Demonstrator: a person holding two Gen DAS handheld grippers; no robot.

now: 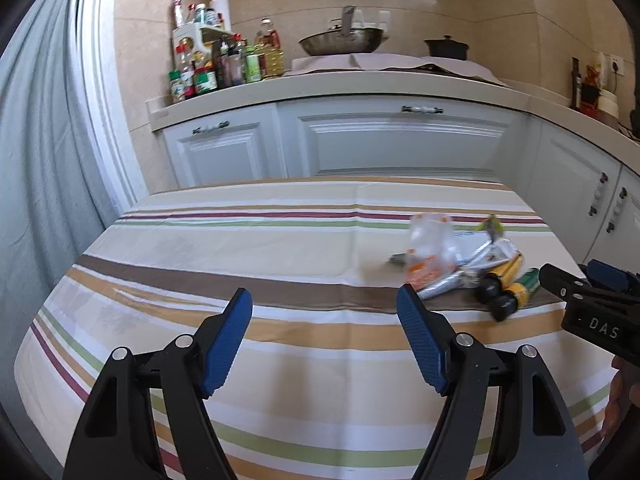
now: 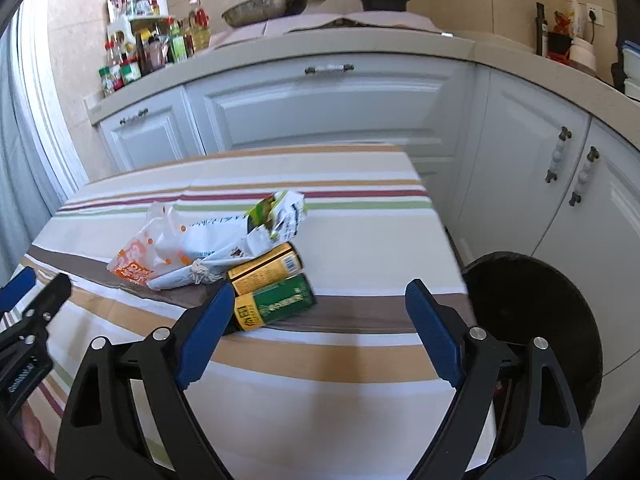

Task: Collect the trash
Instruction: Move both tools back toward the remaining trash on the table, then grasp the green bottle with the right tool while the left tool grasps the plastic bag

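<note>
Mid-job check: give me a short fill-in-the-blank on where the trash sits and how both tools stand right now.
1. Both the left tool and the right tool are ____, holding nothing.
2. The green can lies on its ____ beside the yellow can.
3. The plastic bag rests on the ____ tablecloth.
4. The black bin stands past the table's ____ edge in the right wrist view.

Missing words: open; side; striped; right

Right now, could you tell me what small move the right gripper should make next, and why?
Probably ease the right gripper forward and slightly left to straddle the green can. Its jaws stand open and empty, that can lies nearest on the striped tablecloth, and the black bin waits just off the table's right edge.
</note>
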